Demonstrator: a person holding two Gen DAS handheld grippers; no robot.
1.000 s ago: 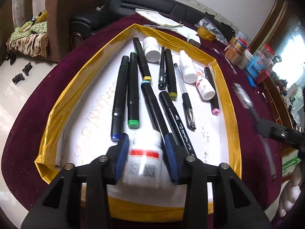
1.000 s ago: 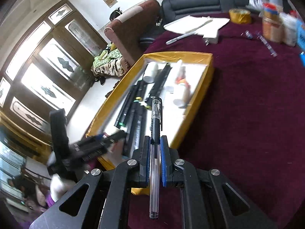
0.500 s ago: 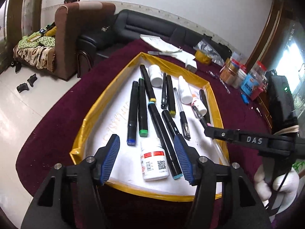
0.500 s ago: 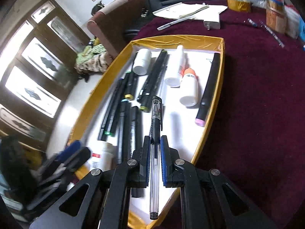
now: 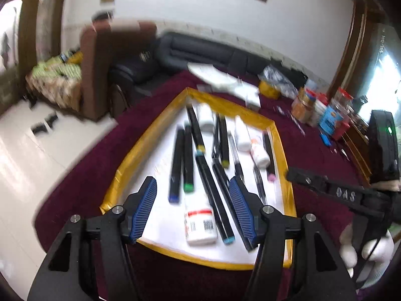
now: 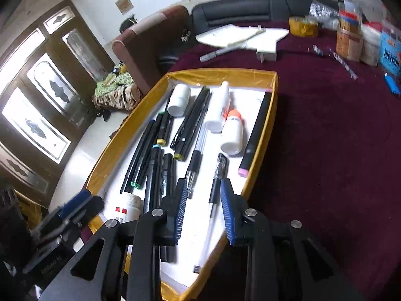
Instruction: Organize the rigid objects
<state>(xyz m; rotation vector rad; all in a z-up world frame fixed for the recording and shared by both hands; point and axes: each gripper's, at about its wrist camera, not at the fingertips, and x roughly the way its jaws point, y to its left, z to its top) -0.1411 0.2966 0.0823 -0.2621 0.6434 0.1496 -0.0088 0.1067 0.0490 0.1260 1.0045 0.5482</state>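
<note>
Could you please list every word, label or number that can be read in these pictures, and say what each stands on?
"DAS": raised letters on the black arm of the right claw.
White bottle with a red band: printed lines and a code, too blurred to read.
Orange-capped bottle: small print, unreadable.
Black marker: white print, too small.
Blue packet: lettering blurred.

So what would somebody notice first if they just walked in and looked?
Probably the gold-edged tray on the dark red tablecloth, full of black markers lying side by side. Next, the clear pen lying between the right gripper's opening jaws, and the white bottle below the open left gripper.
</note>
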